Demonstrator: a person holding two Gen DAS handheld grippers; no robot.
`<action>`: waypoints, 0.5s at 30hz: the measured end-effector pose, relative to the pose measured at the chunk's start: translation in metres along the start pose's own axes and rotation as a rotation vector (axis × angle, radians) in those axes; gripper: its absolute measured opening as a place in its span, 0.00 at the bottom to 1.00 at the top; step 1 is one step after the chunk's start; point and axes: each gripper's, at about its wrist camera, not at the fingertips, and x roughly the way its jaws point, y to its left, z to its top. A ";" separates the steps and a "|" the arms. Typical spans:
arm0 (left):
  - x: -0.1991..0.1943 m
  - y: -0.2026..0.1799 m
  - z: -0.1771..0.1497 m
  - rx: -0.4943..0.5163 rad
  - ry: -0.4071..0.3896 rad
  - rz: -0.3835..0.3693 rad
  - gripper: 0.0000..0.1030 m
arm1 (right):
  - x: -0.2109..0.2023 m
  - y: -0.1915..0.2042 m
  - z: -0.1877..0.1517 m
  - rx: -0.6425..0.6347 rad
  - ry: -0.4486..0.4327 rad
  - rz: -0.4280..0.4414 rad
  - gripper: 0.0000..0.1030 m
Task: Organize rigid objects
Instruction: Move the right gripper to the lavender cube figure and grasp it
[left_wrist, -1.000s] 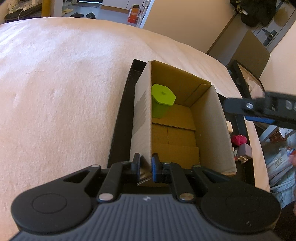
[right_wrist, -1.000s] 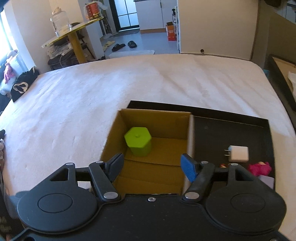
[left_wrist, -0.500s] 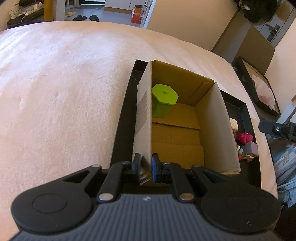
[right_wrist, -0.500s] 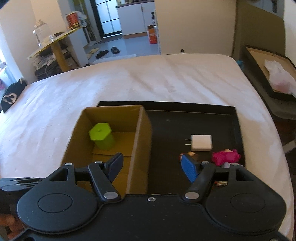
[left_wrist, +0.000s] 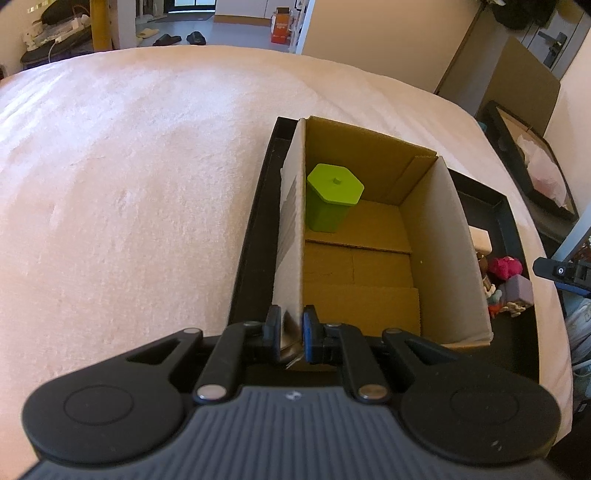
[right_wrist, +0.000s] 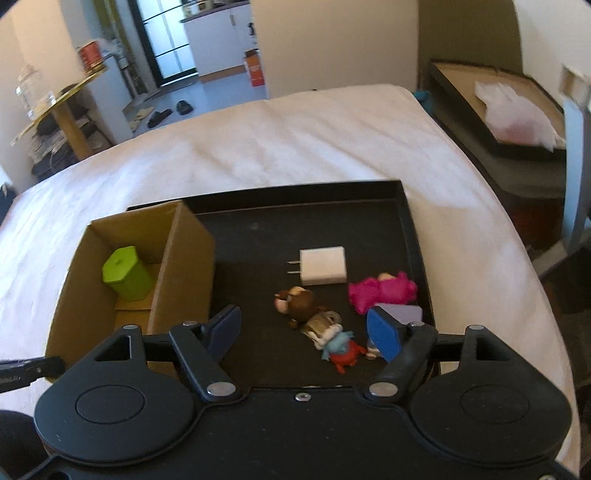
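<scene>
My left gripper (left_wrist: 290, 334) is shut on the near corner of the left wall of an open cardboard box (left_wrist: 447, 236). The box stands at the left end of a black tray (right_wrist: 266, 229) and holds a green hexagonal container (left_wrist: 332, 201), which also shows in the right wrist view (right_wrist: 127, 273). My right gripper (right_wrist: 306, 328) is open and empty above the tray's near right part. Below it lie a brown figurine (right_wrist: 299, 302), a red and blue toy (right_wrist: 341, 349), a white charger (right_wrist: 323, 266), a pink toy (right_wrist: 382, 291) and a purple block (right_wrist: 402, 314).
The tray lies on a bed with a pale cover (left_wrist: 129, 177). A framed board with a white bag (right_wrist: 517, 114) sits off the bed's right side. A side table with jars (right_wrist: 62, 107) stands far left.
My right gripper has swung right, from over the box to over the toys on the tray, still open. The left gripper has kept its hold on the box wall.
</scene>
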 end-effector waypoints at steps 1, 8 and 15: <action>0.000 -0.001 0.000 0.000 0.002 0.005 0.10 | 0.001 -0.003 -0.001 0.011 -0.003 0.002 0.73; 0.001 -0.004 0.002 -0.012 0.019 0.024 0.10 | 0.009 -0.016 -0.013 0.068 -0.007 -0.049 0.73; 0.007 -0.008 0.007 -0.019 0.042 0.044 0.10 | 0.022 -0.027 -0.008 0.074 -0.028 -0.106 0.72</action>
